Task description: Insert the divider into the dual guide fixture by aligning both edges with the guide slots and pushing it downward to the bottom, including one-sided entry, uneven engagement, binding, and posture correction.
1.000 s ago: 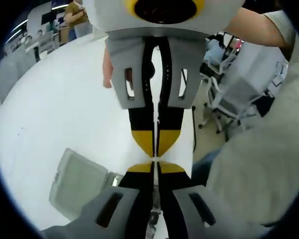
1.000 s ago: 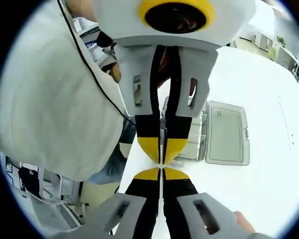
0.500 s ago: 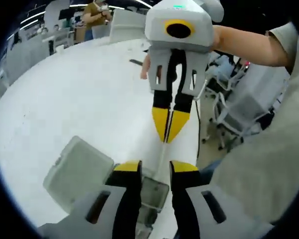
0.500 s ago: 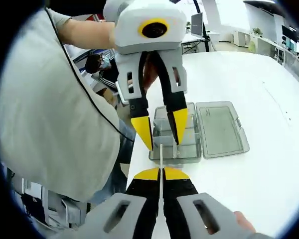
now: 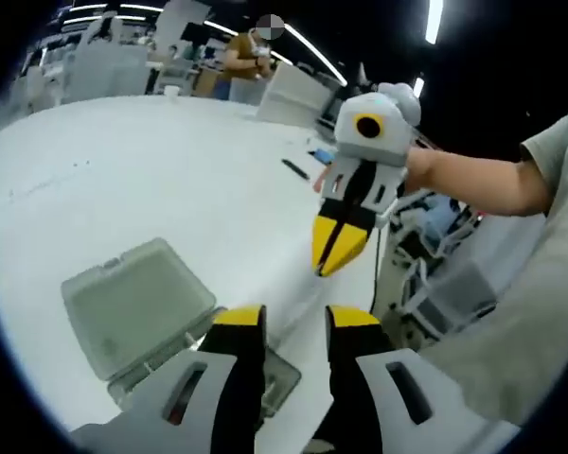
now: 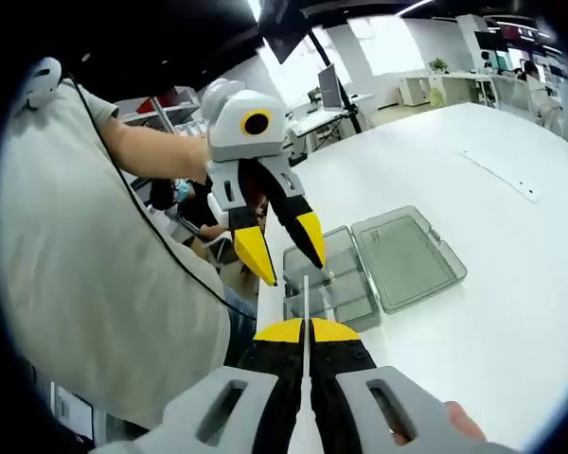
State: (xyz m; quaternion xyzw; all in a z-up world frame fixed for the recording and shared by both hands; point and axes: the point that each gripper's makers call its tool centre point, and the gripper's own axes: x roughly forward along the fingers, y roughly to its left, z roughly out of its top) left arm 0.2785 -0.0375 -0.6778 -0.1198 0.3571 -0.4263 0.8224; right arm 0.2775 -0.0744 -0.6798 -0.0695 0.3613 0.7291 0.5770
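Left gripper view: the left gripper (image 5: 282, 326) has its yellow-tipped jaws spread over the clear plastic hinged box (image 5: 166, 326) on the white table (image 5: 123, 180); the right gripper (image 5: 339, 248) hangs beyond, jaws pressed together.

Right gripper view: the right gripper (image 6: 306, 330) pinches the thin clear divider (image 6: 306, 301) upright above the box (image 6: 364, 270), apart from it. The left gripper (image 6: 289, 253) hovers spread, near the box's compartments.

Right tongs (image 6: 305, 330) pinch the divider (image 6: 306, 301); left tongs (image 6: 290, 253) gape above the fixture (image 6: 352, 272).

Large round white table (image 5: 123, 180); grey office chairs (image 5: 445, 284) beside it, long ceiling strip lights (image 5: 434, 19), bright windows (image 6: 388, 43) behind white desks (image 6: 435, 90).
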